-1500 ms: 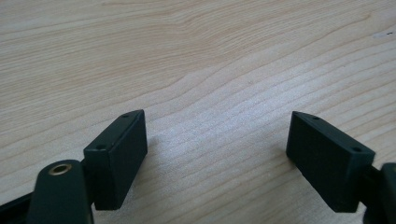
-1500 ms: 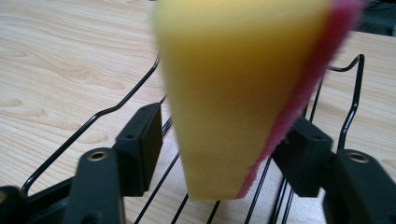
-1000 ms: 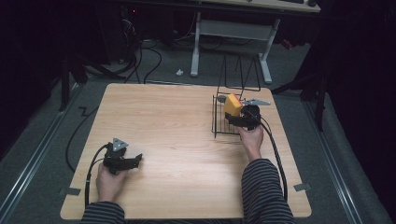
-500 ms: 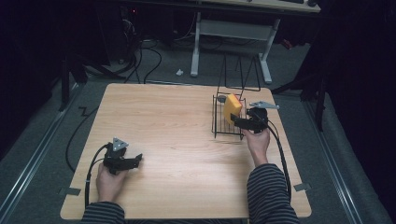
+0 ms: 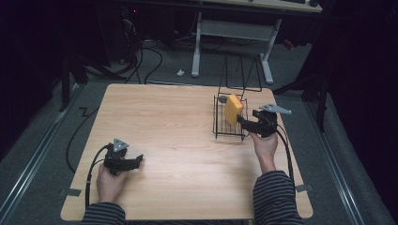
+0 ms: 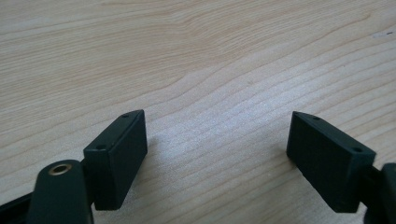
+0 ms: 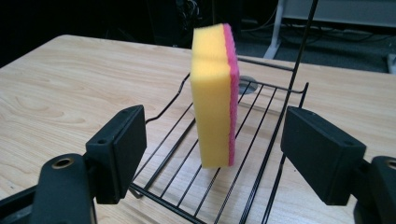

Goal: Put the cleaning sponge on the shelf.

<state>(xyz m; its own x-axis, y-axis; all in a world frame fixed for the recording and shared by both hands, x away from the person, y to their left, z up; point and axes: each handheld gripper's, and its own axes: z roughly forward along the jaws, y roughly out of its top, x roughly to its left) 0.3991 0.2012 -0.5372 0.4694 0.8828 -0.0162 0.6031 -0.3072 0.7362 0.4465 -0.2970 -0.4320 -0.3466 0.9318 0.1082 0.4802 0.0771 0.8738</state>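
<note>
The sponge [image 7: 214, 95] stands on edge, unsupported, on the wire rack [image 5: 229, 127] at the table's [image 5: 178, 140] far right. The right gripper [image 7: 212, 158], jaws spread and just eased slightly inward with nothing pinched between them, sits clear on the near side, so the sponge rests free. The left gripper [image 6: 217, 158] idles near left, jaws spread over bare wood.

A pale wood-grain worktop [image 5: 178, 140] is standing on a grey carpeted floor [image 5: 155, 70]. Behind it, a white-legged desk frame [image 5: 232, 30] is sitting against a dark, unlit background. Black cables [image 5: 145, 56] are trailing across the floor. Light is falling mainly on the worktop, and the surroundings are lying in shadow.
</note>
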